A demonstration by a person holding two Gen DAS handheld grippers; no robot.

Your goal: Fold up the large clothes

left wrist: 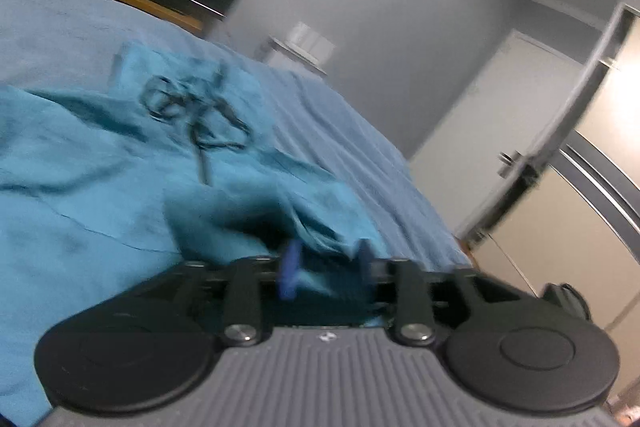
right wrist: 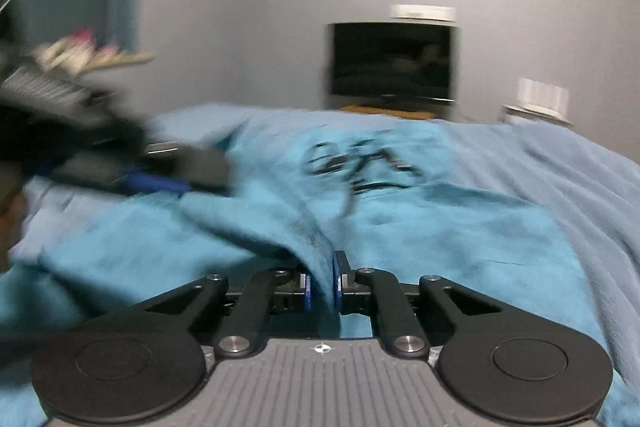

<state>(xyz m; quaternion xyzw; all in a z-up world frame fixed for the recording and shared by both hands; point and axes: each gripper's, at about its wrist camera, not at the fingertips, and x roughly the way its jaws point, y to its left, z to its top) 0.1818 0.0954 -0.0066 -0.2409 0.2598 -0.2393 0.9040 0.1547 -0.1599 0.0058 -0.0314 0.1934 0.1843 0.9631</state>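
Note:
A large teal T-shirt (left wrist: 100, 179) with a dark line drawing (left wrist: 192, 107) lies spread on a blue bed; it also shows in the right wrist view (right wrist: 420, 227). My left gripper (left wrist: 326, 267) has its blue pads apart with a bunched fold of the shirt between and over them. My right gripper (right wrist: 321, 285) is shut on a raised fold of the shirt. The left gripper also shows blurred in the right wrist view (right wrist: 160, 183), over the shirt's left part.
The blue bedspread (left wrist: 360, 131) covers the bed, whose right edge drops off (left wrist: 440, 227). A dark TV (right wrist: 394, 61) on a wooden stand is by the grey wall. A white door (left wrist: 480, 147) and wardrobe panels (left wrist: 560, 247) stand to the right.

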